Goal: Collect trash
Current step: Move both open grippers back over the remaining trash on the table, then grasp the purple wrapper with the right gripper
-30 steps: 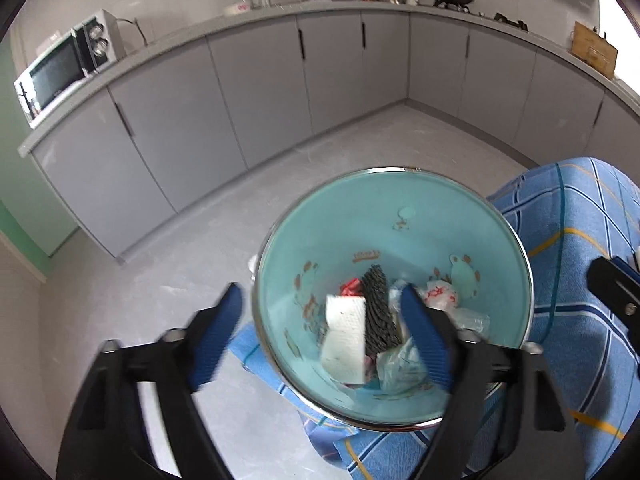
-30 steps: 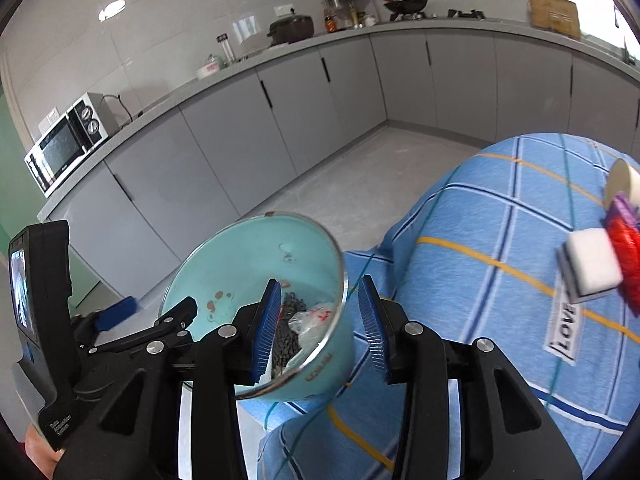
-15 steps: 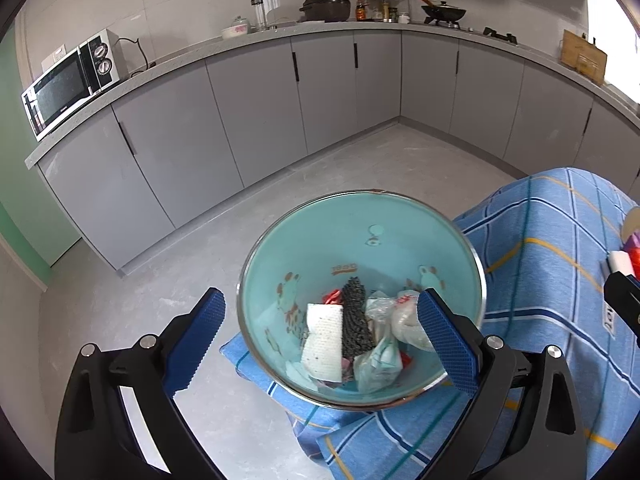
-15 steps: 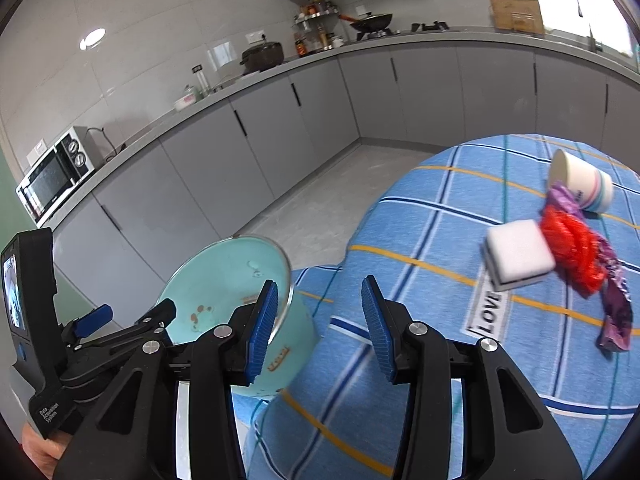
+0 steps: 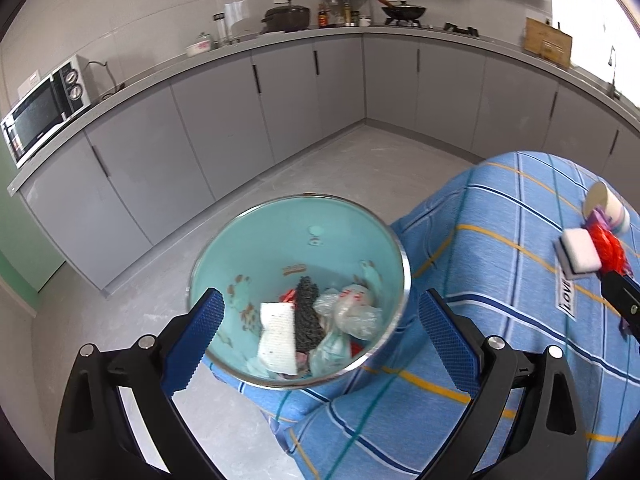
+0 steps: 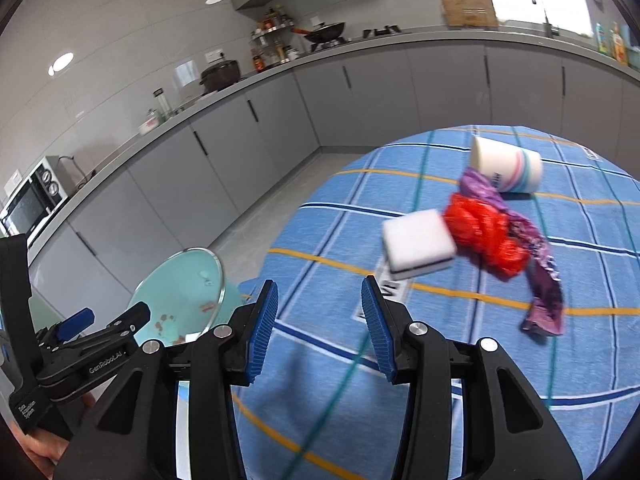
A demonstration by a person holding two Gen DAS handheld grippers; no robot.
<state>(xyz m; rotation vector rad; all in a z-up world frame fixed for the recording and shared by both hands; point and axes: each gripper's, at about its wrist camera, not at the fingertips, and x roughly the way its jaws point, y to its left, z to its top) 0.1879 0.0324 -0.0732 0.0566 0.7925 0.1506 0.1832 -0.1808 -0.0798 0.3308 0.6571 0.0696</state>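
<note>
I look at a table [image 6: 460, 360] covered with a blue cloth with yellow and dark stripes, in a kitchen with grey cabinets [image 5: 240, 120] along the walls and a pale grey floor [image 5: 340, 168]. A microwave [image 5: 40, 108] stands on the counter at 9 o'clock in the left view, and a wok [image 5: 403, 11] on the stove at 12 o'clock.

The teal bowl [image 5: 304, 236] with a metal rim sits at the very corner of the table, partly over the hanging cloth; the floor is directly beyond it. Inside it lies collected trash [image 5: 316, 328]: a white paper piece, a dark mesh piece, clear plastic and something red. I cannot tell each piece exactly.

The left tongs [image 5: 320, 344] are released, the blue pads standing wide on both sides of the bowl and apart from its rim. The right tongs [image 6: 318, 324] are half open with nothing between the pads, over free cloth.

In the right view, at 1 o'clock from these tongs, more trash lies close together: a white sponge [image 6: 418, 242], a red plastic bag [image 6: 484, 236] touching it, a purple wrapper [image 6: 540, 276] and a paper cup [image 6: 506, 168] on its side. These are a little blurred. A label on the cloth is partly hidden under the sponge. The near table edge is cut off by the tongs' frames.
</note>
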